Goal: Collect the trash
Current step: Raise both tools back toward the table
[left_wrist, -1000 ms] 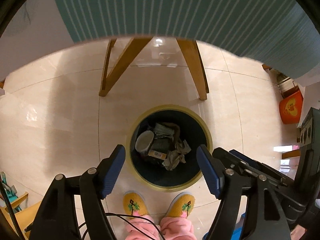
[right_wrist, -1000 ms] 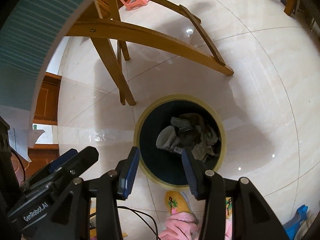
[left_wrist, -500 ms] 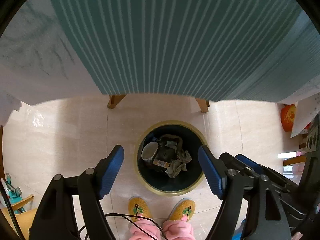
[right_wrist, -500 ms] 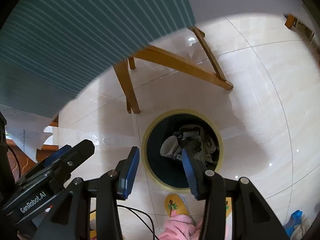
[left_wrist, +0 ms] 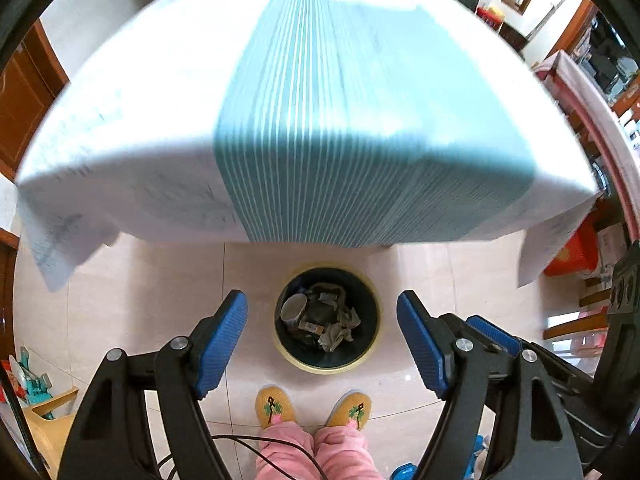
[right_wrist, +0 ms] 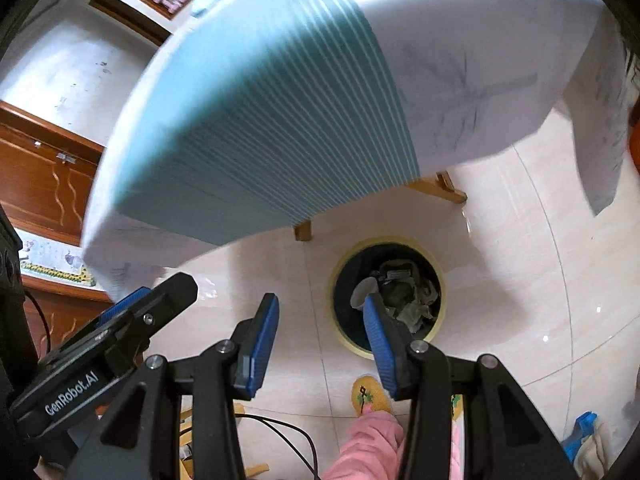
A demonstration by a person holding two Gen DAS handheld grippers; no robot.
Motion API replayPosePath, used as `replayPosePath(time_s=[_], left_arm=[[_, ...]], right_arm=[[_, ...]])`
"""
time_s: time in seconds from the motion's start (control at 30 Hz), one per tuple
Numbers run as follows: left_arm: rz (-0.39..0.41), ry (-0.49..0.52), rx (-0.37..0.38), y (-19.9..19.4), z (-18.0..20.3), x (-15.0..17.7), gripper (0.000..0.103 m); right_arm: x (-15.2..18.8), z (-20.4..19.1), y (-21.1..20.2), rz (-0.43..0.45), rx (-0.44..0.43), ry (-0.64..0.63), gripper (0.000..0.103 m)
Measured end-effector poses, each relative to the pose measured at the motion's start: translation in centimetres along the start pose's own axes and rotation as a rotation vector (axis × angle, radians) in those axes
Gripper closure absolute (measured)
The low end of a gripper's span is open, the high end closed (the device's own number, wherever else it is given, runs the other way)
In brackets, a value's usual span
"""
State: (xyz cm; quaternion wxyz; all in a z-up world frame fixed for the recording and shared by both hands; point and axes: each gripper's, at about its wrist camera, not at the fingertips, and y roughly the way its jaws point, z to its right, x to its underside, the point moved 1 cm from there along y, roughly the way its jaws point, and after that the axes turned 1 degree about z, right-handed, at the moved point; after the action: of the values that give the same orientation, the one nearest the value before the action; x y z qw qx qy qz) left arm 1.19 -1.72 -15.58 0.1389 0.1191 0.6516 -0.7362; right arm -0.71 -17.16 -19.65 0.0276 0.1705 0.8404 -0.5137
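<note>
A round dark trash bin with a yellow rim (left_wrist: pixel 374 344) stands on the tiled floor below me, also in the right wrist view (right_wrist: pixel 440 280). It holds a paper cup (left_wrist: pixel 292 307), crumpled paper (left_wrist: pixel 340 330) and wrappers. My left gripper (left_wrist: pixel 322 338) is open and empty, high above the bin. My right gripper (right_wrist: pixel 320 340) is open and empty, above the bin's left side. The left gripper's body (right_wrist: pixel 120 336) shows at the left of the right wrist view.
A table with a teal striped runner (left_wrist: pixel 352 128) on a white cloth (left_wrist: pixel 132 120) fills the upper view; small items sit at its far end. Its wooden legs (right_wrist: pixel 440 188) stand behind the bin. The person's yellow slippers (left_wrist: pixel 276 406) are near the bin. Wooden cabinets (right_wrist: pixel 44 176) stand left.
Both grippers have risen well above the bin and now look over the table's edge onto its top. Both stayed open and empty; the bin looks smaller.
</note>
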Motion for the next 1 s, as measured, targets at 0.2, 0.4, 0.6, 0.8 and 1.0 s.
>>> replayPosePath(time_s=[0.2,0.4,0.6,0.8,1.0], left_arm=[[0.101,0.013,0.013,-8.1,0.8,-2.7,0.027],[0.219,0.033,0.014,-15.6,1.9,-5.5,0.027],[0.309,0.043,-0.005,-21.0,2.9,-8.1,0.027],[0.352,0.017,-0.033,-23.7,3.9,-10.0,0.027],[0.342,-0.017,-0.047,-23.8,3.5,-12.4,0.027]], right_arm=[[-1.8,-3.7,-6.3,0.068,-0.039,-0.069,0.058],[-3.9,-7.3,-12.4,0.156,-0.091,-0.165,0.058],[-5.9,-9.7,-16.6,0.230,-0.120,-0.238,0.058],[-8.4,-10.3,-19.8,0.287,-0.144,-0.312,0.058],[-11.6,-11.5,-21.1,0.334,-0.138,-0.368,0.058]])
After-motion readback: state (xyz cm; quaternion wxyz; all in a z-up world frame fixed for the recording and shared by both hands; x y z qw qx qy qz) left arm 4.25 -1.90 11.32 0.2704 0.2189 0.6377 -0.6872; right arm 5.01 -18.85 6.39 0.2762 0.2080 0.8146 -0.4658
